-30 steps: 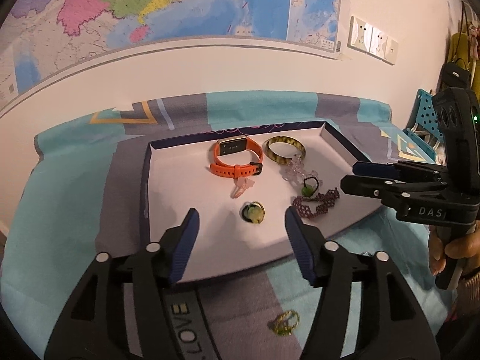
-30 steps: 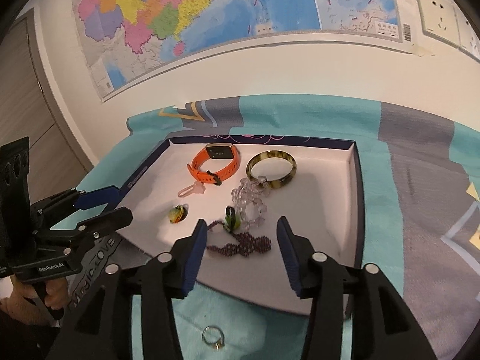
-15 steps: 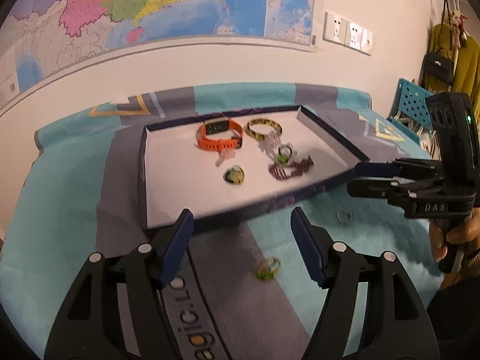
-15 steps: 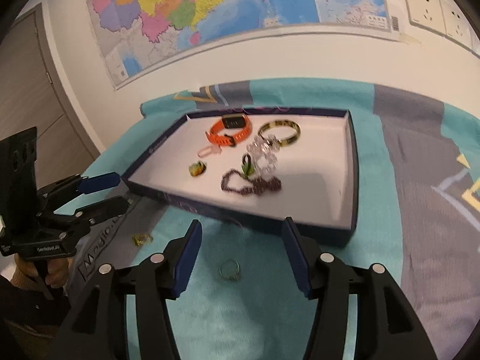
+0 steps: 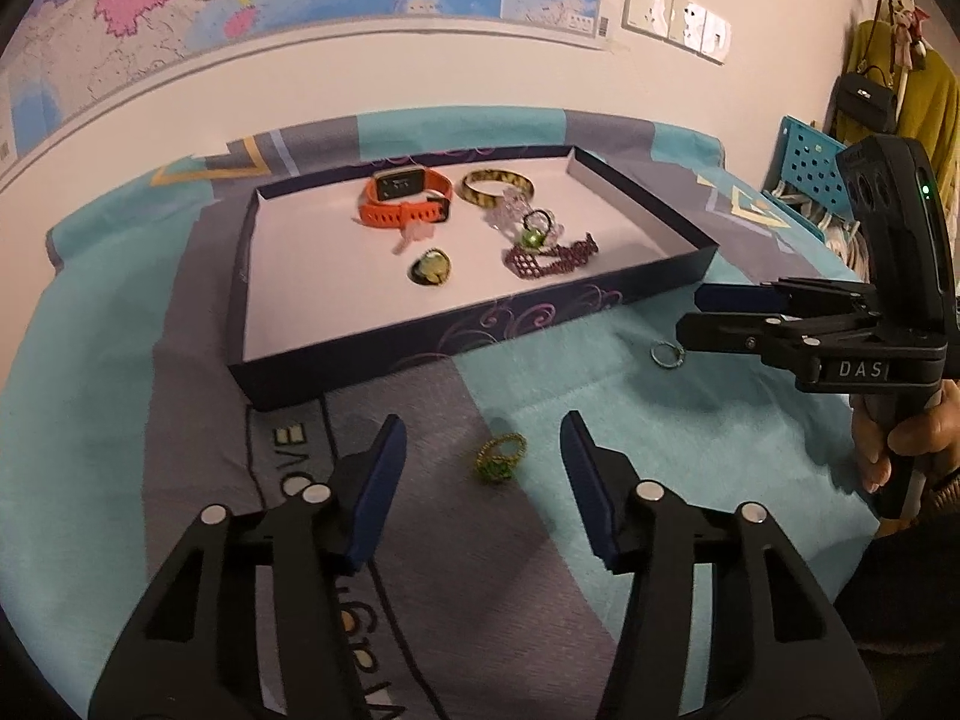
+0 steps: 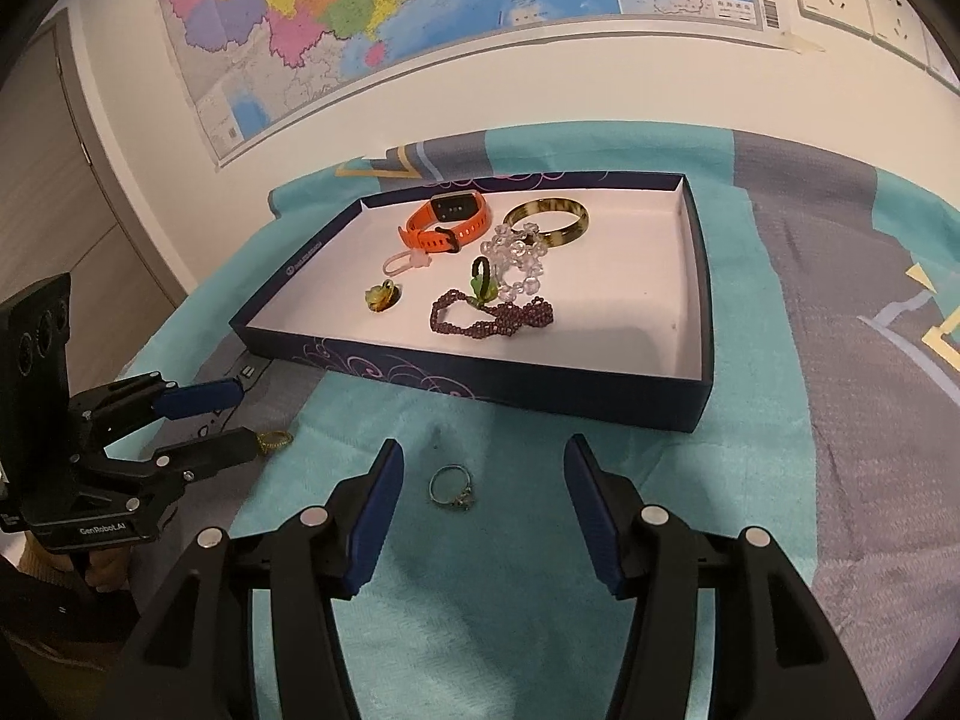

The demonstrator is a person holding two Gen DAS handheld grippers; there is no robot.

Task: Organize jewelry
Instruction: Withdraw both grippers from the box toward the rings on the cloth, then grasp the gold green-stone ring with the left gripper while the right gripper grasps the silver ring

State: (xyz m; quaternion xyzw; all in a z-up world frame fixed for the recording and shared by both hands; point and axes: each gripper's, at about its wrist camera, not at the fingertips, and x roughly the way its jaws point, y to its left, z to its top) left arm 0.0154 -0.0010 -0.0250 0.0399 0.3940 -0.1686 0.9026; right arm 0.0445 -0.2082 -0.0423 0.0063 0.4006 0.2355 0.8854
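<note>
Left wrist view: the left gripper (image 5: 483, 468) hangs over the teal and grey cloth (image 5: 600, 408), its blue-padded jaws spread; they have just been closing in, with a small gold ring with a green stone (image 5: 501, 457) lying on the cloth between them, untouched by either pad. Beyond it sits a dark blue box tray (image 5: 480, 333) with a white floor. Inside lie an orange smartwatch (image 5: 403, 197) at the back, a tortoiseshell bangle (image 5: 498, 187) beside it, a clear bead bracelet (image 5: 513, 210) touching the bangle, a green-stone ring (image 5: 533, 229), a purple beaded bracelet (image 5: 549, 257) and a green and yellow brooch-like piece (image 5: 431, 267). To the right, a hand (image 5: 900, 438) holds the right gripper (image 5: 699, 309), jaws apart, just beside a silver ring (image 5: 667, 354) on the cloth outside the tray.

Right wrist view: the right gripper (image 6: 483, 474) has its jaws spread, having just opened a little, and the silver ring (image 6: 451, 487) lies on the cloth (image 6: 780, 420) between them, clear of both pads. The tray (image 6: 480, 369) stands just behind, holding the watch (image 6: 447, 221), bangle (image 6: 546, 221), clear beads (image 6: 519, 261), purple bracelet (image 6: 492, 315) and a pale pink ring-shaped piece (image 6: 407, 263). At the left, the left gripper (image 6: 237, 414) stands with jaws apart; the gold ring (image 6: 273, 439) shows at the tip of its lower finger.
</note>
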